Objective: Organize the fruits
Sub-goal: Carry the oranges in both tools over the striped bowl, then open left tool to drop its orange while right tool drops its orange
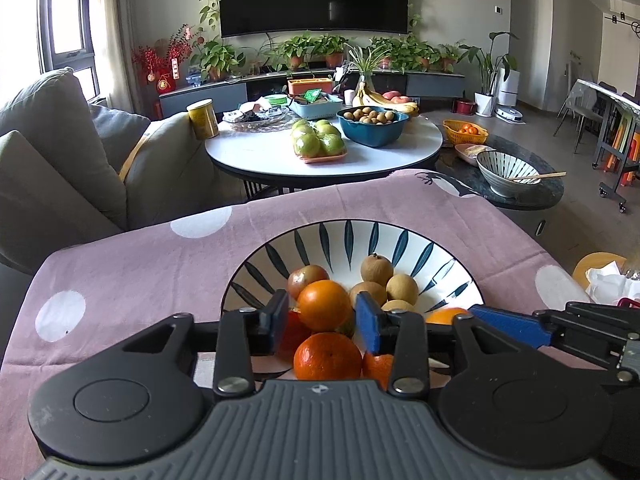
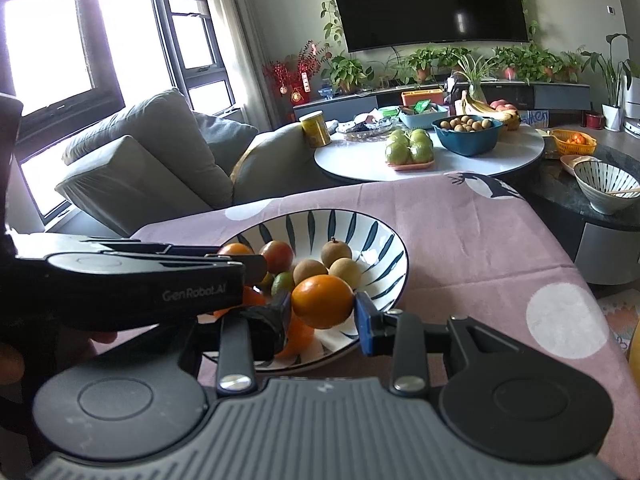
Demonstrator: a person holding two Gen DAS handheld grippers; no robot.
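Note:
A white bowl with blue leaf stripes [image 1: 352, 236] [image 2: 372, 236] sits on the pink dotted cloth and holds several oranges, brown longans and a reddish fruit [image 1: 307, 279]. My left gripper [image 1: 322, 318] is over the bowl's near side, its blue pads closed on an orange [image 1: 323, 309]. My right gripper [image 2: 322, 312] holds another orange [image 2: 322, 300] between its pads above the bowl's near rim. The left gripper's body [image 2: 120, 276] reaches in from the left in the right wrist view; the right gripper's finger [image 1: 516, 326] shows at the right in the left wrist view.
Beyond the cloth stands a round white table [image 1: 260, 156] with green apples [image 1: 318, 140], a blue bowl of longans [image 1: 372, 124] and bananas. A second striped bowl [image 1: 508, 174] sits on a dark side table at the right. A grey sofa [image 1: 60, 152] is at the left.

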